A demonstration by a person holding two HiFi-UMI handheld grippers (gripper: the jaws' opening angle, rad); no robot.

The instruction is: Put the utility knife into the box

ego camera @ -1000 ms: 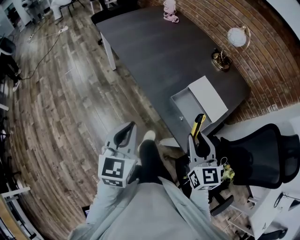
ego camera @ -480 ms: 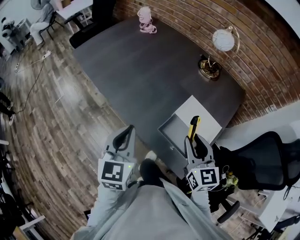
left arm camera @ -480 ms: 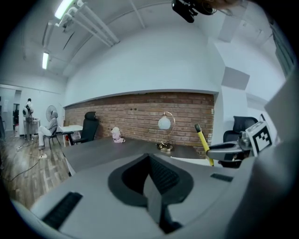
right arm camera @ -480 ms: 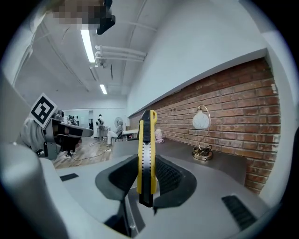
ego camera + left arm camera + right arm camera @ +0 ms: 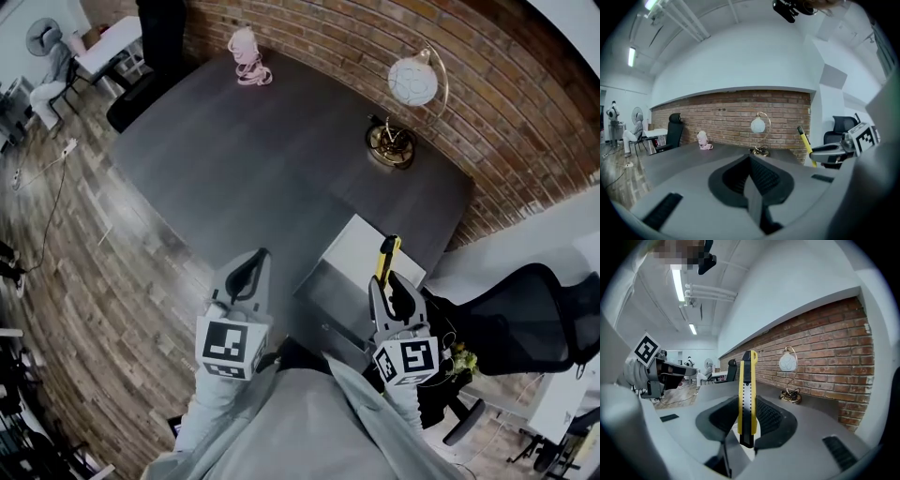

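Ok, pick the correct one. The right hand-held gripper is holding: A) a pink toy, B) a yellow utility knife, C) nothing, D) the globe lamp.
B: in the right gripper view, the jaws of the right hand-held gripper are clamped on the yellow utility knife, which stands upright between them.

A dark table point(image 5: 253, 150) stretches ahead of the left gripper point(image 5: 253, 262), with a small pink thing point(image 5: 247, 54) at its far end. Ahead of the right gripper point(image 5: 389, 278), a lamp point(image 5: 413, 81) with a white globe stands on the table near a brick wall point(image 5: 534, 103). A black chair point(image 5: 525, 319) is just right of that gripper. Wood floor point(image 5: 94, 272) lies left of the left gripper.
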